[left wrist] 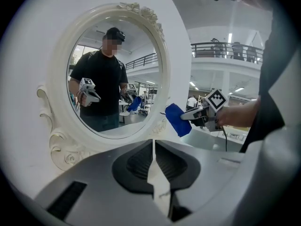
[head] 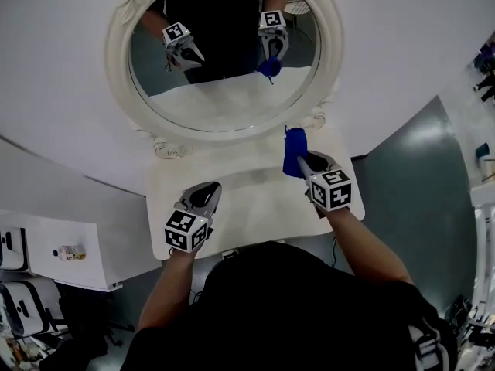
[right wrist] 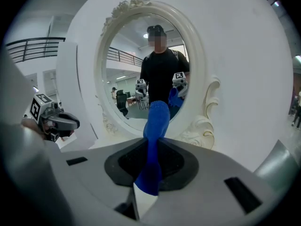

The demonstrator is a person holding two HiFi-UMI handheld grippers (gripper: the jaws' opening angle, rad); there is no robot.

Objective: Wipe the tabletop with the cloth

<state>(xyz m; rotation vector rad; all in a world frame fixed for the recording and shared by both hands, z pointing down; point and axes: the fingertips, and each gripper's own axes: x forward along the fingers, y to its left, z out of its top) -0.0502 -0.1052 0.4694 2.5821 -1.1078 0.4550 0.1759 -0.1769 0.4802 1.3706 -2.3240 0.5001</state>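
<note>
Light is even and diffuse — ceiling strip lights (left wrist: 230, 36) show in the left gripper view, and the white tabletop (head: 255, 199) takes only faint, soft shadows. All three views bow strongly toward their edges, and both gripper views fall to black at the corners.

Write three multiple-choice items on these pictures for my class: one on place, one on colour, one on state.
1. Where is the cloth? A) on the floor B) in the right claw C) draped over the mirror
2. What colour is the cloth? A) blue B) red C) yellow
3. How is the left claw? A) wide open B) shut on a bottle C) shut, empty
Answers: 1B, its jaws pinch it; 2A, blue in every view; 3C, jaws meet, nothing between.
</note>
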